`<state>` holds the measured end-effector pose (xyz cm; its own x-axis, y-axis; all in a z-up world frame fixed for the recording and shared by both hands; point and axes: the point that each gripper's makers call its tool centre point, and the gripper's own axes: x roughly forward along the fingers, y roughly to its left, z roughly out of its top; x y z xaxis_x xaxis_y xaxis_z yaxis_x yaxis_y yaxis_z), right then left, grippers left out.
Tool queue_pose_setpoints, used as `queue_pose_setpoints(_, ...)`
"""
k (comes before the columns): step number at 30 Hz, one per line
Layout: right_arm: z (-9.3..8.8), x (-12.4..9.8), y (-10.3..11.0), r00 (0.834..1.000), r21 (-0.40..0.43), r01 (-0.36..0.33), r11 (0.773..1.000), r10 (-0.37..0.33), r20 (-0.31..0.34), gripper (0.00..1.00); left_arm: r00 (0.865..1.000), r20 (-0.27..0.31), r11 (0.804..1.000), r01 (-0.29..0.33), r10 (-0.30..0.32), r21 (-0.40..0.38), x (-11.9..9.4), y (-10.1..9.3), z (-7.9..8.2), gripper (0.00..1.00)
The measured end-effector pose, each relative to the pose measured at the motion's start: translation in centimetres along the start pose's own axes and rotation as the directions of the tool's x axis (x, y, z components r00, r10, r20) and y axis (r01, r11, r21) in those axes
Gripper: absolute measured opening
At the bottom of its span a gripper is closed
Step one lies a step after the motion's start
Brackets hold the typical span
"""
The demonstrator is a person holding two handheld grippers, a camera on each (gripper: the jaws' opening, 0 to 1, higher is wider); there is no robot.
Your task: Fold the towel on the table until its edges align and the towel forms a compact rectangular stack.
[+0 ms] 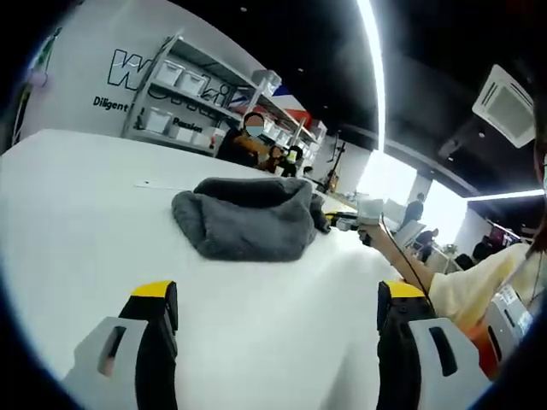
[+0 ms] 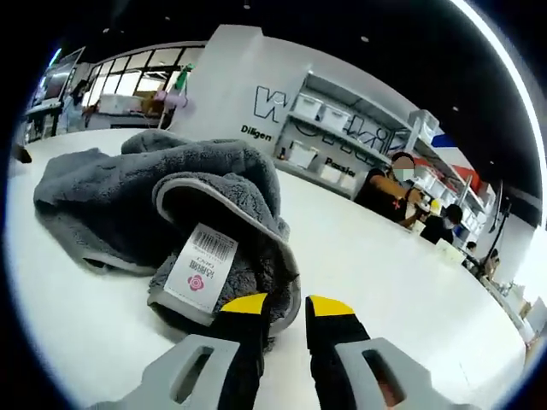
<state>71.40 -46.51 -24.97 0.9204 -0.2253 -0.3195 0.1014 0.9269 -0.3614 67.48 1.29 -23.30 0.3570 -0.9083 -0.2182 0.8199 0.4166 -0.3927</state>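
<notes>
A grey towel (image 1: pixel 248 218) lies in a crumpled heap on the white table (image 1: pixel 77 222), a little ahead of my left gripper (image 1: pixel 278 295), whose jaws stand wide open and apart from it. In the right gripper view the towel (image 2: pixel 128 201) is bunched up close, with a pale hem and a white barcode label (image 2: pixel 201 266) facing me. My right gripper (image 2: pixel 287 306) has its jaws drawn close on the towel's near folded edge. In the left gripper view the right gripper (image 1: pixel 363 218) reaches in at the towel's right end, held by an arm in a yellow sleeve (image 1: pixel 479 286).
The table (image 2: pixel 402 273) stretches bare to the right of the towel. Beyond its far edge stand shelves with white bins (image 2: pixel 342 120) against a lettered wall, and seated people (image 2: pixel 389 192). More people and desks (image 1: pixel 419 231) sit behind the right side.
</notes>
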Motion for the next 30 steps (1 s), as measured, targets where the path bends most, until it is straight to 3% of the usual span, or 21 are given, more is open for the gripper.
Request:
queue_pose_setpoints(3,0.6,-0.7,-0.9,1.0,0.051,0.012,0.999,-0.013,0.026,0.33,1.0,-0.001,1.0,-0.008,0.008,0.006,-0.1,0.2,0.1,0.95)
queue_pose_setpoints(7,0.7,-2.2,-1.1,1.0,0.106,0.025,0.994,-0.026,0.004,0.39,1.0,-0.002,1.0,-0.007,0.007,0.003,-0.1,0.4,0.3,0.95)
queue_pose_setpoints(22,3.2,-5.2,-0.1,0.999,0.079,0.024,0.997,-0.027,0.04,0.61,1.0,0.0,1.0,0.002,-0.002,-0.005,-0.2,0.3,0.6,0.95)
queue_pose_setpoints(25,3.2,-5.7,1.0,0.999,0.079,0.0,0.997,-0.003,0.035,0.67,1.0,-0.001,1.0,0.003,-0.003,-0.004,-0.3,0.2,0.6,0.95)
queue_pose_setpoints(30,2.9,-6.0,4.7,0.991,0.134,-0.13,0.982,0.13,0.012,0.76,1.0,-0.005,1.0,0.003,-0.003,-0.006,-0.2,0.2,0.5,0.95)
